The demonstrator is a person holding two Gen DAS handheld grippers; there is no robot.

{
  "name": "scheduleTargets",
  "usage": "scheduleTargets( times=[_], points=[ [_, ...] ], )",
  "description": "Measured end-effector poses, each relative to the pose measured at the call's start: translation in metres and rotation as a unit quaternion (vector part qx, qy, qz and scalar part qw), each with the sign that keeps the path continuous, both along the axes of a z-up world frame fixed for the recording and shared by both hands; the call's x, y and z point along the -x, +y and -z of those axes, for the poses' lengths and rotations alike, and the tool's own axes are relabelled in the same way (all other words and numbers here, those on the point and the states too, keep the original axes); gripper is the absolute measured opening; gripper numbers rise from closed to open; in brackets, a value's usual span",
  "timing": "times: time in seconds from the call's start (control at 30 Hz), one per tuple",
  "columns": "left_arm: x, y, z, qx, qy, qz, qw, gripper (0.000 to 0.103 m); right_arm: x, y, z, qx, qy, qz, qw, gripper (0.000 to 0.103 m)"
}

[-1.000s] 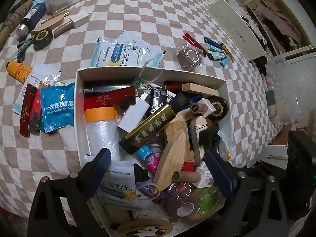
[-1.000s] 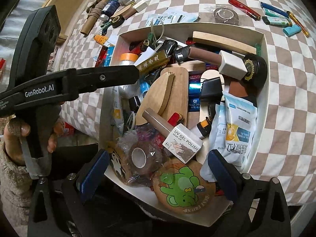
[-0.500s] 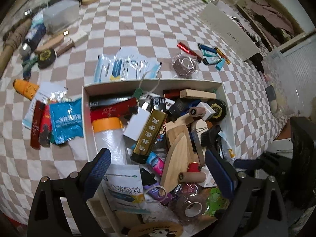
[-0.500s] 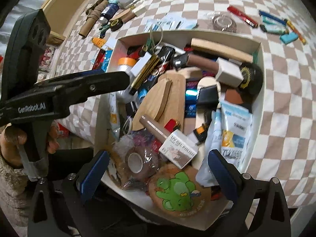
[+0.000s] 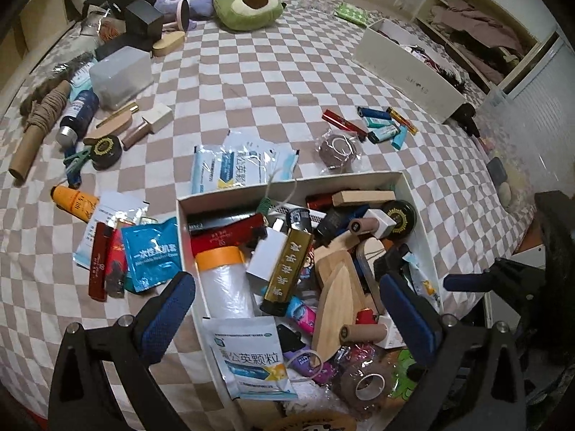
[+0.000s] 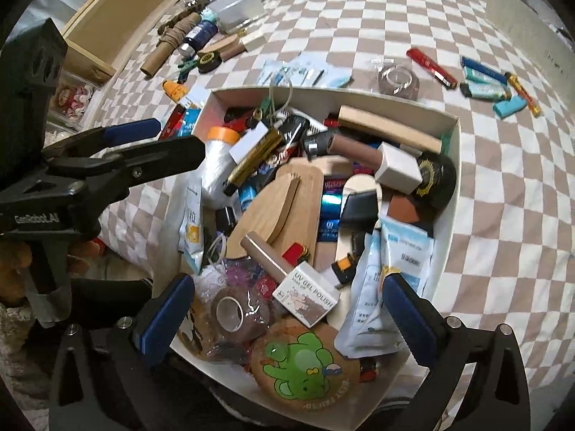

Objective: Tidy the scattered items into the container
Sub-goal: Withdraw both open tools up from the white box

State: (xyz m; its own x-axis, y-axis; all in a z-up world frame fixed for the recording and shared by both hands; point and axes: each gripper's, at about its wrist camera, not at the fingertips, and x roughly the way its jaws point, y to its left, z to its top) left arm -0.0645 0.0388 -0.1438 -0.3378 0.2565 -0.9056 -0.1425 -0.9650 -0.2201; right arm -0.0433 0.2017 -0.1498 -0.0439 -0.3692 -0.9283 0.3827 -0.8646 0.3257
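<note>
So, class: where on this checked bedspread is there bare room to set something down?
Bare cloth lies between the clear plastic box and the long white box, below the avocado plush. Crowded: the left edge around the orange tube, and the full white container.

A white box (image 5: 417, 201) on a brown-and-white checked bedspread (image 5: 251, 82); blue-padded fingers (image 5: 169, 309), a green avocado plush (image 5: 248, 5), an orange tube (image 5: 73, 201).

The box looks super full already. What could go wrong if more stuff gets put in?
The white box is heaped, so the wooden block near its far wall might slide out. The string loop hangs over that wall and could snag. Both hand-held grippers, left and right, are open and empty, and small lighters may slip when pinched.
</note>
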Motion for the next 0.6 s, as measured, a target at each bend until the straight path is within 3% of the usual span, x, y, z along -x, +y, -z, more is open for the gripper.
scheduleTargets(
  times=[0.23, 0.6],
  points=[
    [0.004, -0.007, -0.017, 0.020, 0.037, -0.002, 0.9991, 0.103, 0.013, 0.013, -0.029, 0.035, 0.058, 0.033, 0.997, 0.103],
    [0.008, -0.019, -0.035, 0.027, 0.075, -0.015, 0.9967, 0.103, 0.022, 0.021, -0.061, 0.014, 0.188, 0.051, 0.981, 0.103]
  ],
)
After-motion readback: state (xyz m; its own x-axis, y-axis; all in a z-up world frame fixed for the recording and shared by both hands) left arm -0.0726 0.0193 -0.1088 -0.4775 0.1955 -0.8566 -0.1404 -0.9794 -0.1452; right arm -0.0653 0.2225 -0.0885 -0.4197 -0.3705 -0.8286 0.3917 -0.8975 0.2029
